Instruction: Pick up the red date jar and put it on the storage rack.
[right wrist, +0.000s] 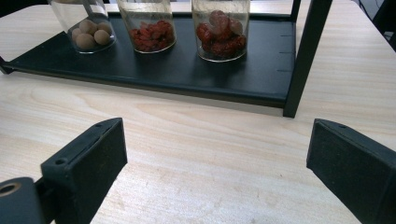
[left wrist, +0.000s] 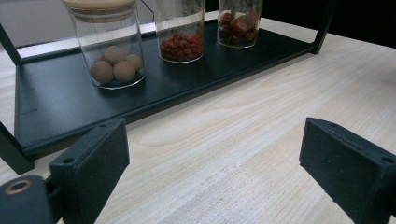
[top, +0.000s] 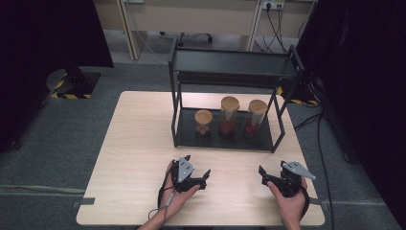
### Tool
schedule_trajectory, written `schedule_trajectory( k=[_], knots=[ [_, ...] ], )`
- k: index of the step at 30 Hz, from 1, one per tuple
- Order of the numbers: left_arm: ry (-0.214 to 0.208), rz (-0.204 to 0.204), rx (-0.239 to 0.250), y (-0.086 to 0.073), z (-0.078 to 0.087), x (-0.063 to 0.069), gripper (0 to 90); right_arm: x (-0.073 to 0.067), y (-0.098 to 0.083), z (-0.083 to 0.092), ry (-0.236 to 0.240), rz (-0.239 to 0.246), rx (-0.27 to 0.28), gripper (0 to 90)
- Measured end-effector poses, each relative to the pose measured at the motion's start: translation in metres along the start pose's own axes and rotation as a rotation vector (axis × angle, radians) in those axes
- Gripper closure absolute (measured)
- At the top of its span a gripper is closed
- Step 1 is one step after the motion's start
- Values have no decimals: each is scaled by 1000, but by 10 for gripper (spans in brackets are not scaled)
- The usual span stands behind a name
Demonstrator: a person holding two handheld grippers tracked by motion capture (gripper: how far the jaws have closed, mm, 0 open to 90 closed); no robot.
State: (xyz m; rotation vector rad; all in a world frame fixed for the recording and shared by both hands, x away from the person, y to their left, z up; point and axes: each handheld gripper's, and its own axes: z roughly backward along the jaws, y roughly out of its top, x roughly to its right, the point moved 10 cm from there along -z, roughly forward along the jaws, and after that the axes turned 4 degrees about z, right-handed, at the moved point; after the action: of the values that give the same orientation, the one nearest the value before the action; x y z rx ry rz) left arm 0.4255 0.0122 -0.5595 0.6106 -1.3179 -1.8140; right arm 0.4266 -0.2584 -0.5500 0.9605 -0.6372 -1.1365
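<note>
I have both grippers low over the near part of the light wooden table point(top: 139, 143), well apart from each other. My left gripper point(top: 197, 178) has its jaws spread wide with nothing between them; in the left gripper view I see bare wood between the two black pads point(left wrist: 93, 163). My right gripper point(top: 270, 176) is the same, jaws wide apart and empty, with only tabletop between them in the right gripper view.

Ahead of both stands the black two-tier rack point(top: 230, 67). On its lower shelf point(top: 189, 132) three glass jars with wooden lids stand upright in a row, near each other but apart. The short jar of pale round nuts point(top: 203, 122) is on the left, the tall jar of small red berries point(top: 228, 116) is in the middle, and the jar of larger dark red fruits point(top: 254, 118) is on the right. Neither gripper touches the rack or a jar.
</note>
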Motion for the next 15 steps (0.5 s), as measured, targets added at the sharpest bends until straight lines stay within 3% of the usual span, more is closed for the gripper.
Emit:
schedule_trajectory(
  k=[15],
  knots=[
    [0, 1, 0, 0, 0, 0, 79, 4, -11, 2, -10, -7, -9, 52]
  ],
)
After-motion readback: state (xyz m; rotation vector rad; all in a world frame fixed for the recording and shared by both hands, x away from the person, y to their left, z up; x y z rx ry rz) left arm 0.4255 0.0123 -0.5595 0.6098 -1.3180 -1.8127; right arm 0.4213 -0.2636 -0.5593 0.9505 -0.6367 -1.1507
